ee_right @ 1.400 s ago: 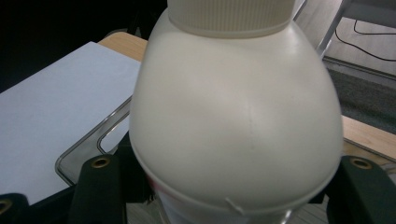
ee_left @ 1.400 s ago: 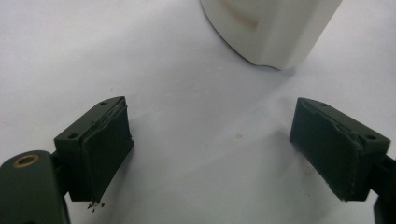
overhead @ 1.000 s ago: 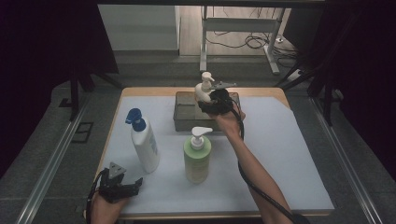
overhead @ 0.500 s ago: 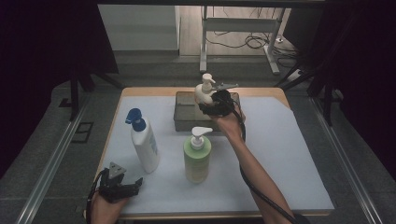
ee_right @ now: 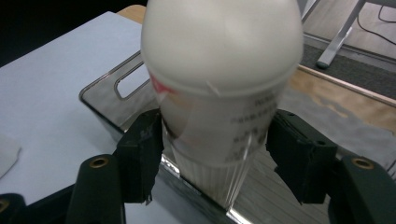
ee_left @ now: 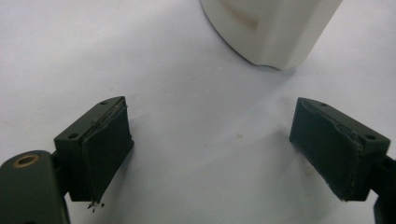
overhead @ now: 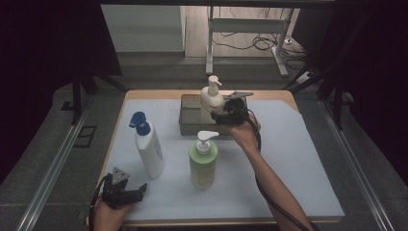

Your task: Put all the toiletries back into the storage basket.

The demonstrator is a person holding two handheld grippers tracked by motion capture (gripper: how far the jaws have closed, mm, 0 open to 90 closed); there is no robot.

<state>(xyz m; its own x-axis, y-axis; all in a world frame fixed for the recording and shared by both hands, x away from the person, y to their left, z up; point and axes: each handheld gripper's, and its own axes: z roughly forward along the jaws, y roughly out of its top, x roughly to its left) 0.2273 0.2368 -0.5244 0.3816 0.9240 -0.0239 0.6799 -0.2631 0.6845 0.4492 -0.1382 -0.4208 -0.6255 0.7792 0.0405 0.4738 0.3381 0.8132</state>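
Cream pump bottle (ee_right: 219,84), smooth and round-shouldered, clear label wrapped round it, clamped between pads of right claw (ee_right: 215,154) above glossy dark rectangular tray (overhead: 190,114); jaws just closing. White mat (overhead: 288,159) over wooden desk (overhead: 159,94), dark room beyond. Green pump bottle (overhead: 203,161) nearer than that claw. Left claw (ee_left: 210,149) wide open, empty, white blue-capped bottle (ee_left: 271,28) just ahead.

Both grippers are black with blocky jaws. The left gripper (overhead: 137,191) carries a grey three-cornered plate. The right gripper (overhead: 217,112) trails a black cable.
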